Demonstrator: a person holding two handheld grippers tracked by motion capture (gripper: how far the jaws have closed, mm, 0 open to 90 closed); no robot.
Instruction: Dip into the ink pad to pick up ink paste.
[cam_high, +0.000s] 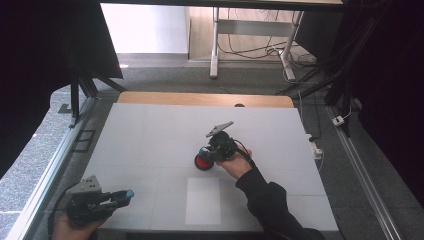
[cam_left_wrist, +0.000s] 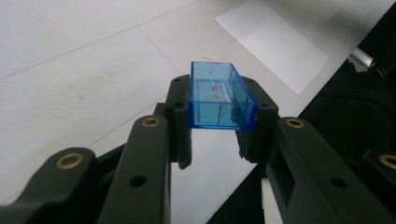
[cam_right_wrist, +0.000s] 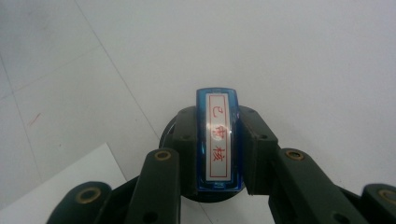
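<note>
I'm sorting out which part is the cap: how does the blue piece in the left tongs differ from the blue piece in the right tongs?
The blue box in the left tongs is hollow, open-ended and see-through; the blue stamp in the right tongs is closed, with a white label of red characters. The box is held near the table's front corner; the stamp sits over a round red-and-black pad mid-table. Both are blue plastic, clamped between black jaws.

Your left gripper (cam_left_wrist: 223, 122) held a clear blue cap (cam_left_wrist: 221, 97) between its two black jaws, the open side facing up and toward the camera. Below lay the white table (cam_left_wrist: 70, 60), with a paper sheet (cam_left_wrist: 275, 44) ahead to the right.
</note>
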